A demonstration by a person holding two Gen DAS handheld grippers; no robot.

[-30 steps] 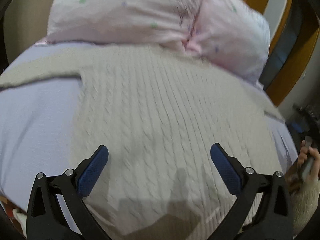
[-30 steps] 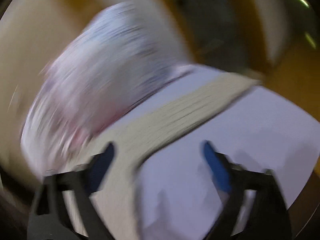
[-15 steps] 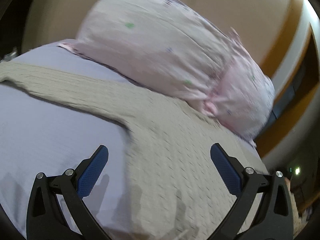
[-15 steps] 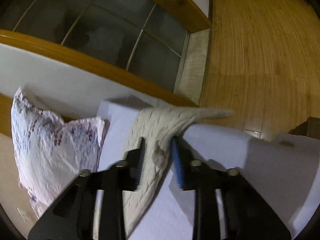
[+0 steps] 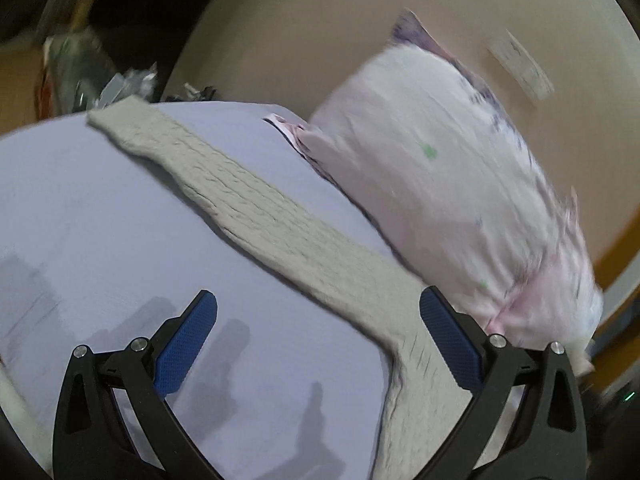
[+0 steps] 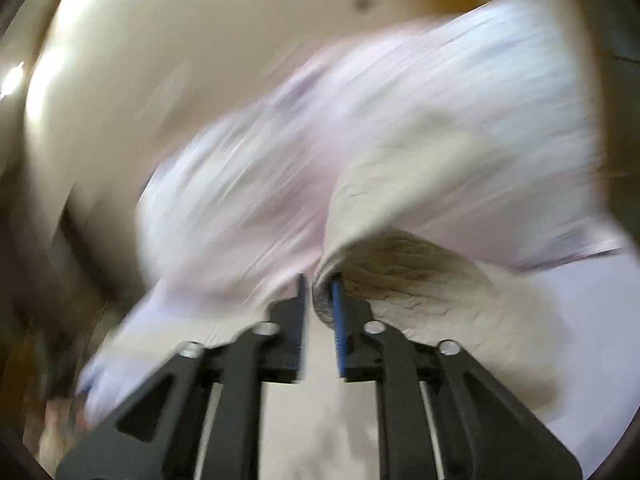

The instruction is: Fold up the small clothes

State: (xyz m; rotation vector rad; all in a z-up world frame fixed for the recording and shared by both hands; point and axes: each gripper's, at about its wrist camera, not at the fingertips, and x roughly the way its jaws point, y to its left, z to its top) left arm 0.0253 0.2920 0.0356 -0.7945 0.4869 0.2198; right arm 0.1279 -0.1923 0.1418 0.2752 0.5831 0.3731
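Note:
A beige cable-knit sweater lies on a lilac bed sheet (image 5: 100, 208). In the left wrist view one long sleeve (image 5: 248, 208) stretches flat to the far left, and the body runs under the right finger. My left gripper (image 5: 318, 336) is open and empty, hovering above the sheet near the armpit. In the right wrist view my right gripper (image 6: 318, 300) is shut on a fold of the other sleeve (image 6: 400, 280), lifted and swung over, with blurred cloth trailing to the right.
A pink floral pillow (image 5: 440, 184) leans against the beige headboard (image 5: 320, 32) just behind the sweater; it also shows blurred in the right wrist view (image 6: 320, 140). Dark clutter (image 5: 80, 72) sits past the bed's far left corner.
My left gripper has swung left from the sweater's body toward the left sleeve, staying open. My right gripper closed on the right sleeve and is now carrying it fast across the bed.

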